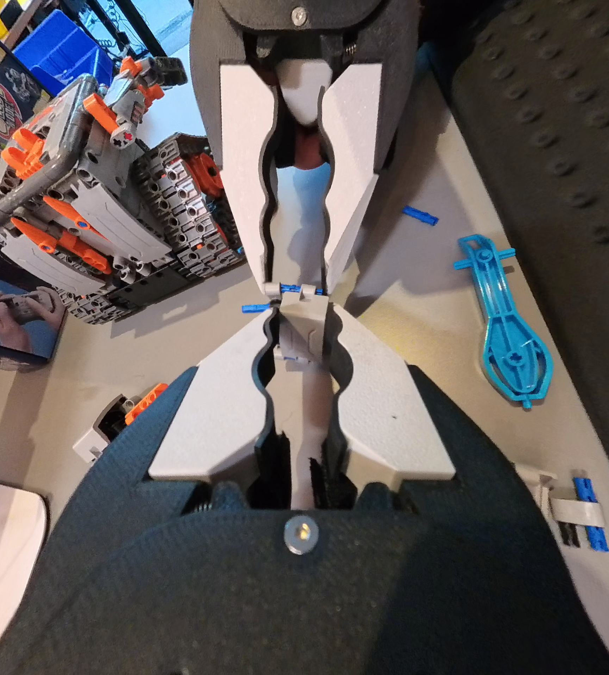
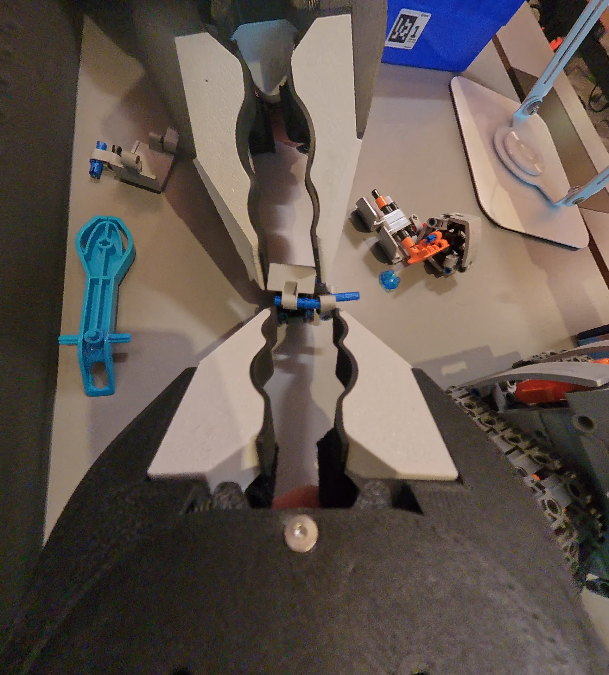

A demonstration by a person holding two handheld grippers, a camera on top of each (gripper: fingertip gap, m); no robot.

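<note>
While the two hand-held grippers are meeting tip to tip above the pale surface (image 1: 423, 321), both are gripping one small grey block piece (image 1: 304, 321) between them. The left hand-held gripper (image 1: 301, 314) is clenched on the wider grey body of this piece, and the right hand-held gripper (image 2: 301, 314) is clenched on its other end, where a thin blue rod (image 2: 317, 298) is passing through two grey loops. The piece is hanging in the air over the middle of the surface, not touching it.

Taking the grey block piece as the landmark, a turquoise plastic tool (image 1: 507, 328) with a spoon-like head is lying flat on the surface well apart from it, close to a dark dotted mat (image 1: 569, 146). A short blue pin (image 1: 420, 215) is lying near the narrow end of that tool. On the opposite side of the piece, a big grey and orange tracked toy vehicle (image 1: 87, 204) is standing, with a printed box (image 1: 6, 317) just beside it. A small grey and orange cluster of parts (image 2: 423, 237) is lying near the piece, and a small round blue bead (image 2: 388, 280) is lying just beside this cluster. Another little grey assembly with blue pins (image 2: 134, 162) is resting farther off, beside the mat. Beyond the cluster, a white stand base (image 2: 515, 182) is sitting, and a blue bin (image 2: 449, 33) is standing behind it.
</note>
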